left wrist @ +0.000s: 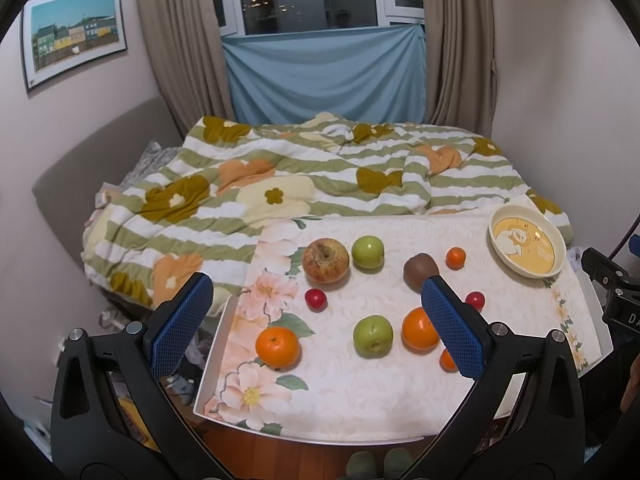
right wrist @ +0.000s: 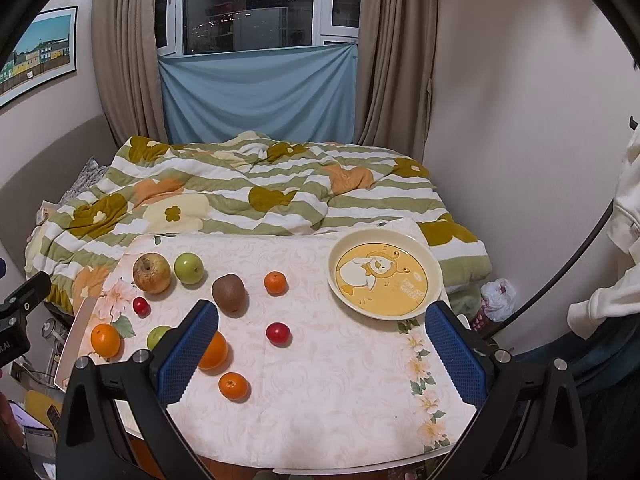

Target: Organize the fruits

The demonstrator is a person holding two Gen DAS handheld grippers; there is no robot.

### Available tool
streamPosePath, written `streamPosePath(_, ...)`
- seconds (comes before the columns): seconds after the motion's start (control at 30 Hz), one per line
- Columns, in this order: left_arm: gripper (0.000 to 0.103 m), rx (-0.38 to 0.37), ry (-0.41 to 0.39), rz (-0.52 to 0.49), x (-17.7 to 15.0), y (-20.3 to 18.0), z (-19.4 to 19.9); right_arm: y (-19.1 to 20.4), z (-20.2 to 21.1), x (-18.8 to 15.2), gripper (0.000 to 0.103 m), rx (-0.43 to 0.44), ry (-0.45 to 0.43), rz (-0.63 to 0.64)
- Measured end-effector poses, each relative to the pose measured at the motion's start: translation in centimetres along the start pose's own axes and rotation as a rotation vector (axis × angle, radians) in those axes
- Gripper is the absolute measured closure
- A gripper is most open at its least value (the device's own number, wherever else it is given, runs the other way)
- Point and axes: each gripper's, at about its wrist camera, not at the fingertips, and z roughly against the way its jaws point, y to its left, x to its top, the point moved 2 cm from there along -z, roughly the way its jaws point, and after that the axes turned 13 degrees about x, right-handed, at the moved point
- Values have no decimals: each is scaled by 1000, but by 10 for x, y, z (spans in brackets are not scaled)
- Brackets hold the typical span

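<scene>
Fruit lies loose on a floral-cloth table (left wrist: 360,400): a brownish apple (left wrist: 325,260), two green apples (left wrist: 367,251) (left wrist: 373,335), a kiwi (left wrist: 420,267), oranges (left wrist: 277,346) (left wrist: 419,328), small tangerines (left wrist: 455,257) and two red plums (left wrist: 315,299) (left wrist: 475,299). A cream plate with a duck picture (right wrist: 385,274) stands empty at the far right. My left gripper (left wrist: 316,320) is open and empty above the table's near left. My right gripper (right wrist: 322,344) is open and empty above the near right, with a plum (right wrist: 278,333) and a tangerine (right wrist: 233,386) just before it.
A bed with a green striped flowered duvet (left wrist: 280,184) lies right behind the table. Curtains and a window are beyond. The right wall is close to the plate side. A person in white (right wrist: 624,240) stands at the right.
</scene>
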Motion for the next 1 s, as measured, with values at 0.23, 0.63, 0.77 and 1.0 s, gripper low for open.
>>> streamPosePath(0.23, 0, 1, -2, 3, -1, 0, -2, -1, 1, -2, 0, 1, 0, 1)
streamPosePath(0.63, 0, 4, -10, 5, -2, 1, -2, 0, -2, 4, 0, 6, -2, -1)
streamPosePath(0.77, 0, 5, -11, 5, -2, 1, -2, 4, 2, 2, 0, 13, -5, -1)
streamPosePath(1.0, 0, 7, -13, 7, -2, 4, 0, 6, -3, 7, 0, 16, -5, -1)
